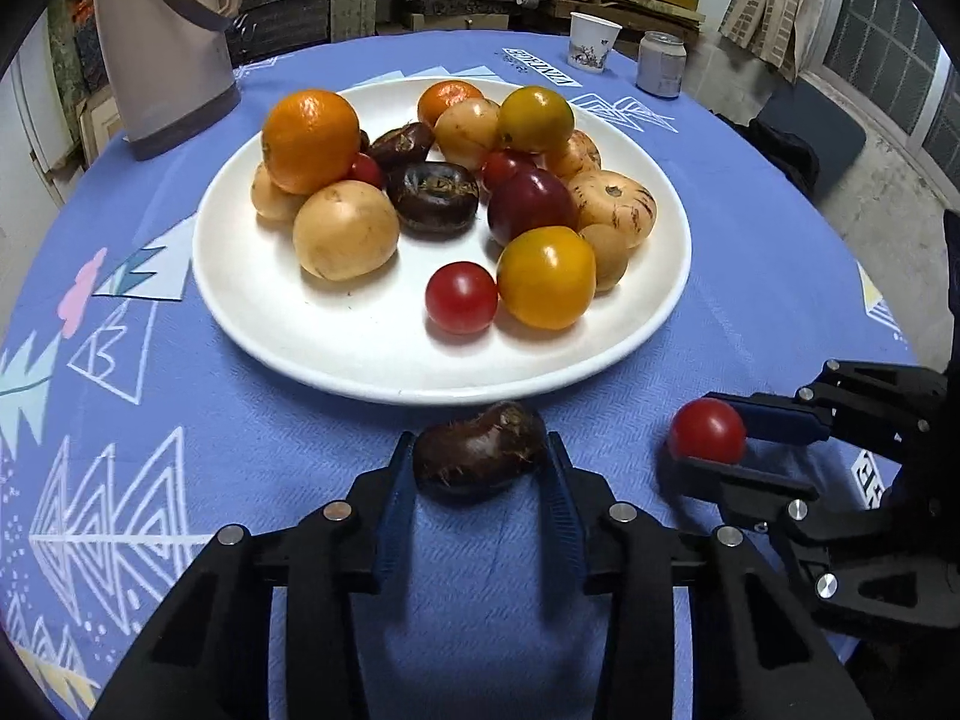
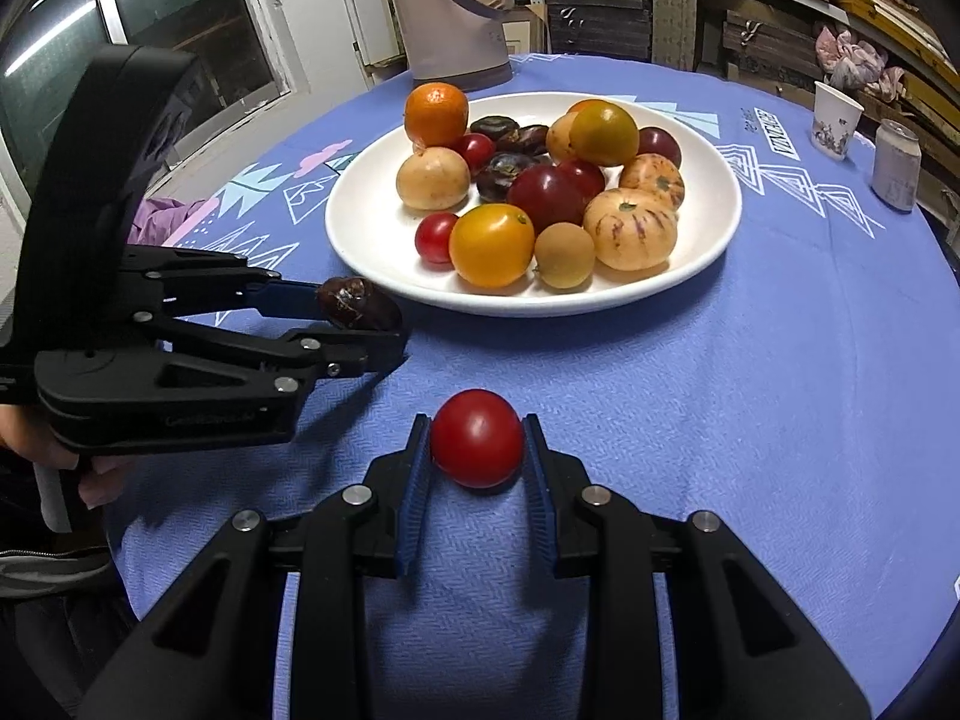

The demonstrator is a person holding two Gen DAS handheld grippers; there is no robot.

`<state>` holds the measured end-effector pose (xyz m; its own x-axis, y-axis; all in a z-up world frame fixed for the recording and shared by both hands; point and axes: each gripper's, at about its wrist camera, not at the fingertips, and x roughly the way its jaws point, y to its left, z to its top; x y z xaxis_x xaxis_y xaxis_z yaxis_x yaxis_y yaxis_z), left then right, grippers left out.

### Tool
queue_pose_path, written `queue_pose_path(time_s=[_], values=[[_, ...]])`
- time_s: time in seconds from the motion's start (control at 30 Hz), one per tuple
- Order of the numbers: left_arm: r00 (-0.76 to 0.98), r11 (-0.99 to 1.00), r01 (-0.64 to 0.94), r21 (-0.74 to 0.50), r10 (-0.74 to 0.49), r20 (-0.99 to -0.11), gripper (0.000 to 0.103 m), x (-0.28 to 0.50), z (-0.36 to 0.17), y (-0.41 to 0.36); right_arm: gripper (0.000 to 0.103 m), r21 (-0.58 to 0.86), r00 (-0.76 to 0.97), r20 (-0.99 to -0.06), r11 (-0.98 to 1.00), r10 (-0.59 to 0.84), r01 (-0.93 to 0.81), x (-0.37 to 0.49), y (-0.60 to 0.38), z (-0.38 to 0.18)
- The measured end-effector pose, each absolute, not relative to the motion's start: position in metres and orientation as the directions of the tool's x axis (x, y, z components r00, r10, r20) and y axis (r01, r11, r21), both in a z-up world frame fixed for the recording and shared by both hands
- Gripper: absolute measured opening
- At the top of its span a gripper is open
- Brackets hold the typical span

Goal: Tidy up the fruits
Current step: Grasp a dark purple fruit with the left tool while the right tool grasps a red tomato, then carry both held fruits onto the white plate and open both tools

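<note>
A white plate point(image 1: 336, 354) on the blue cloth holds several fruits: oranges, yellow tomatoes, red cherry tomatoes, dark chestnuts, pale striped melons. It also shows in the right wrist view point(image 2: 708, 276). My left gripper point(image 1: 480, 456) is shut on a dark brown chestnut point(image 1: 480, 459), just in front of the plate's near rim. It appears in the right wrist view point(image 2: 366, 315) at the left. My right gripper point(image 2: 477, 450) is shut on a red cherry tomato point(image 2: 477, 447), low over the cloth. It shows in the left wrist view point(image 1: 702, 441) at the right.
A beige jug point(image 1: 162, 60) stands behind the plate at the left. A paper cup point(image 1: 591, 39) and a grey can point(image 1: 660, 63) stand at the far right of the round table. The table's edge curves close on both sides.
</note>
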<state>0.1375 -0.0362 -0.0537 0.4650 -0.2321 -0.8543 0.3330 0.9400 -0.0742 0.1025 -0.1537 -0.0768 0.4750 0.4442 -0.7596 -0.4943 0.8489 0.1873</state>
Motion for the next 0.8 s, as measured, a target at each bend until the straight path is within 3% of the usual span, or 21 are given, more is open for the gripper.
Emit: queue_pose_path(time_s=[0.8], values=[[0.495, 0.934, 0.341, -0.103, -0.272, -0.825, 0.041, 0.117, -0.035, -0.027, 0.029, 0.186, 0.502, -0.743, 0.857, 0.443, -0.481, 0.098, -0.161, -0.064]])
